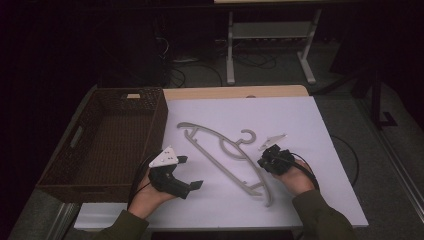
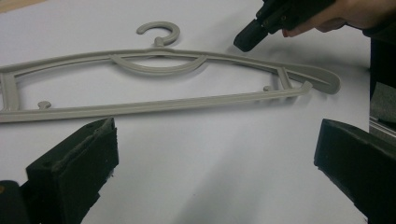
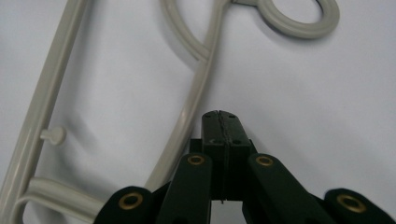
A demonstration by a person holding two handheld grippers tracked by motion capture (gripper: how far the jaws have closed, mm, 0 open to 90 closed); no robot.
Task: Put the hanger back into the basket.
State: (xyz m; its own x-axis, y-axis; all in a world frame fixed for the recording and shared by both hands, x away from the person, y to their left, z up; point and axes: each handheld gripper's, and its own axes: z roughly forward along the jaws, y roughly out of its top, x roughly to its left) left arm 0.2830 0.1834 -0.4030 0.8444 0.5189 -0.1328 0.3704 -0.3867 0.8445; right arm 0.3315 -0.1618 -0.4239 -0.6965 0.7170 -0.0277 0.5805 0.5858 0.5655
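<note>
Hanger, one grey plastic coat hanger, lies flat on the white table sheet, running diagonally from near the basket corner down towards my right hand, its hook pointing to the far side. It is the thing I am working towards.

Largest first: one brown wicker basket sits at the left of the table, touching the sheet's left edge, with nothing visible inside. Then the one hanger. Then my two grippers.

My left gripper rests near the basket, jaws spread wide with nothing between them, aimed at the hanger's lower bar. My right gripper has its jaws pressed tightly together on nothing, tip hovering just beside the hanger's upper arm, below the hook.

To do this step well, I judge I should part the right jaws before touching, straddle the thin arm squarely, and close firmly, since flat, smooth plastic may slide away on the sheet.
</note>
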